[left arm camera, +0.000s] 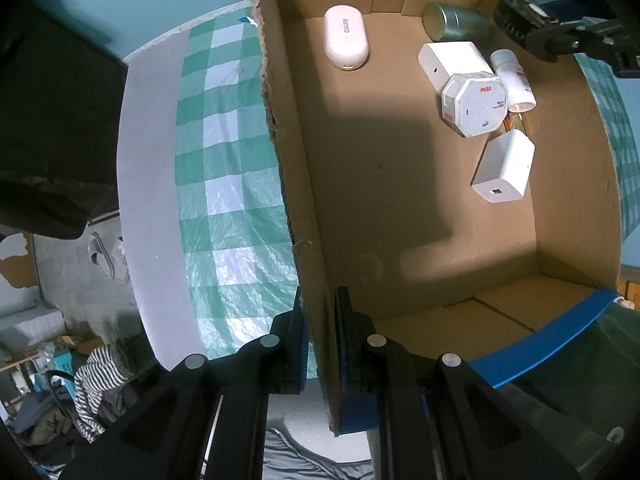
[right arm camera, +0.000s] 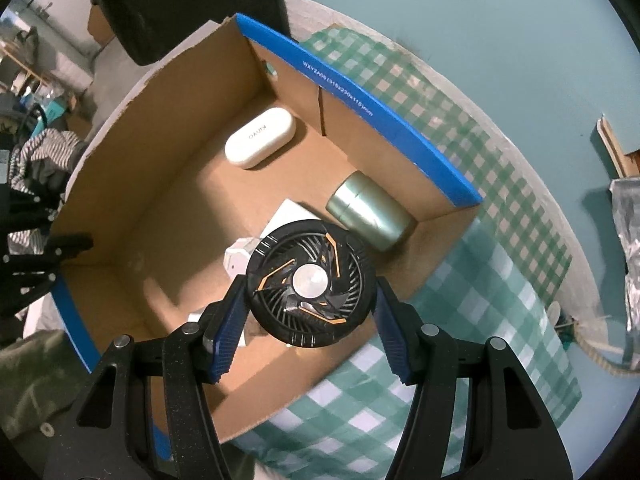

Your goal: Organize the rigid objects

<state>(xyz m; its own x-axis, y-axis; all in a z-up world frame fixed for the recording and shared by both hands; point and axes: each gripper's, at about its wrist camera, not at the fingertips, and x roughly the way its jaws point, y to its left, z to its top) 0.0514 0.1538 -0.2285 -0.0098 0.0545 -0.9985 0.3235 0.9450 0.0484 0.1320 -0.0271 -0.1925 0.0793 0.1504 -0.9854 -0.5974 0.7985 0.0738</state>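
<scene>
My left gripper [left arm camera: 320,300] is shut on the near left wall of an open cardboard box [left arm camera: 380,184], one pad on each side of the wall. In the box lie a pale oval case [left arm camera: 346,38], a green tin [left arm camera: 456,20] on its side, a white square box [left arm camera: 452,62], a white octagonal box [left arm camera: 474,104], a white bottle [left arm camera: 514,80] and a white charger [left arm camera: 504,166]. My right gripper [right arm camera: 308,300] is shut on a round black fan [right arm camera: 310,284] with orange marks, held above the box [right arm camera: 160,208] near the green tin [right arm camera: 370,210] and the oval case [right arm camera: 260,138].
The box stands on a green and white checked cloth [left arm camera: 224,200] over a round white table [left arm camera: 148,160]. Blue tape edges the box rim [right arm camera: 384,128]. Beyond the table's edge a striped garment [left arm camera: 96,380] and clutter lie on the floor. A foil sheet [right arm camera: 628,216] sits at the right.
</scene>
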